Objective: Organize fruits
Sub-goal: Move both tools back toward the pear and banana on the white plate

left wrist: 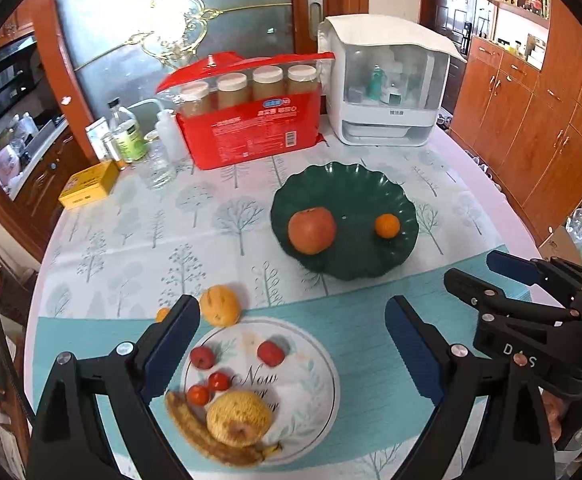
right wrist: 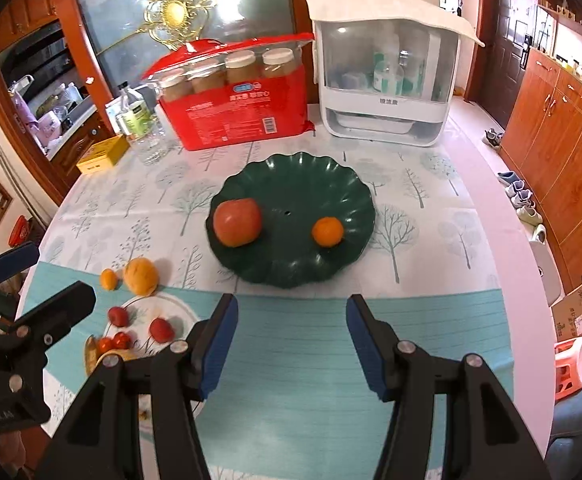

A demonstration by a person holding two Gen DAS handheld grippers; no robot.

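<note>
Tongs first: the left gripper (left wrist: 293, 314) stands with its blue-padded jaws spread wide and nothing between them, touching no fruit. It hangs above the white plate (left wrist: 323, 396), pointing steeply down at the table. The right gripper (right wrist: 293, 314) is also parted, less widely, and holds nothing; only bare teal cloth shows between its pads.

Under the left jaws, the white plate carries a rough yellow fruit (left wrist: 238, 418) at its near edge, touching a brown-spotted banana (left wrist: 207, 436) whose long axis runs diagonally from the plate's left side toward its near rim. Four small red fruits (left wrist: 219, 381) are loosely scattered on the plate beyond those. Just past the plate's far rim, on the tablecloth, lie an orange-yellow fruit (left wrist: 219, 306) and a tiny orange one (left wrist: 163, 314), partly hidden behind the left finger.

Farther out and to the right sits the dark green scalloped dish (left wrist: 371, 184), holding a red apple (left wrist: 312, 230) and a small tangerine (left wrist: 387, 226), well apart from each other.

The left gripper is plainly the nearer one to the white plate's fruit, which lies directly below and slightly left of its jaw gap. The right gripper faces the green dish (right wrist: 291, 172), with the loose fruit off to its left. A likely next pick would fall to the left tongs, descending on one of the plate's pieces.
</note>
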